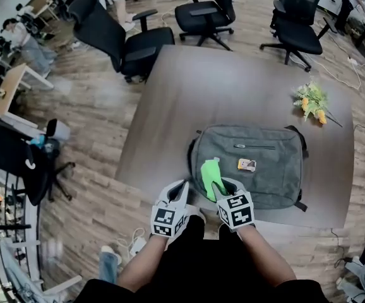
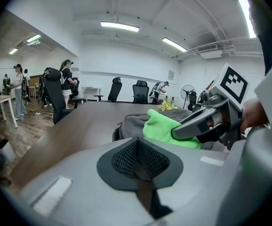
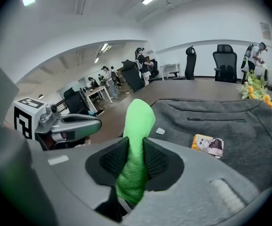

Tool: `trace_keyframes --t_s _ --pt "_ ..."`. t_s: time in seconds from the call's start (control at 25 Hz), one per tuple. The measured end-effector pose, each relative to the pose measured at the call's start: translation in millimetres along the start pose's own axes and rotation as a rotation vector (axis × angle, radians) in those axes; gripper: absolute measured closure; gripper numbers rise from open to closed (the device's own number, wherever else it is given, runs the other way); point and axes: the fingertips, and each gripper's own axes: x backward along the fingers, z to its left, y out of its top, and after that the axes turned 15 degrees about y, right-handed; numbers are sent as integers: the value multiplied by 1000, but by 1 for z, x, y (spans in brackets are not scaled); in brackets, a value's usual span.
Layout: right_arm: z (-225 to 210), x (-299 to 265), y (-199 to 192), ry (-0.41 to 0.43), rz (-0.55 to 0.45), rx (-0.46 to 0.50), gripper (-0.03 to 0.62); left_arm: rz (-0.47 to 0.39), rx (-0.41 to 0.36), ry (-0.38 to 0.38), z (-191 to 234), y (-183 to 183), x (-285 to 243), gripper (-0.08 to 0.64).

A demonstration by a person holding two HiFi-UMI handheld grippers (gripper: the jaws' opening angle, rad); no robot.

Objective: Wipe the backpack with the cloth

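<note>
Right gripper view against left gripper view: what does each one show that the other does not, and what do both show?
Only the right gripper view: the right gripper shut on the green cloth, and a small picture card lying on the backpack. Only the left gripper view: the left gripper with its jaws together and nothing between them. Both: the cloth, the grey backpack, the flowers and the brown table.
</note>
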Motion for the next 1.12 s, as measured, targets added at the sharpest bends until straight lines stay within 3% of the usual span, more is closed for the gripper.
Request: trace_keyframes --t_s 0.16,0.48,0.88,1.12 --pt "8 -14 -12 9 31 0 503 5 2 17 8 -2 7 541" --pt "-11 -12 -25 -109 142 64 503 23 -6 2 16 -6 5 541" --pt "-51 44 -48 -282 240 101 503 12 -42 -70 -1 5 -9 541" --pt "-66 73 -55 -369 303 199 503 2 -95 -153 -34 17 -18 541"
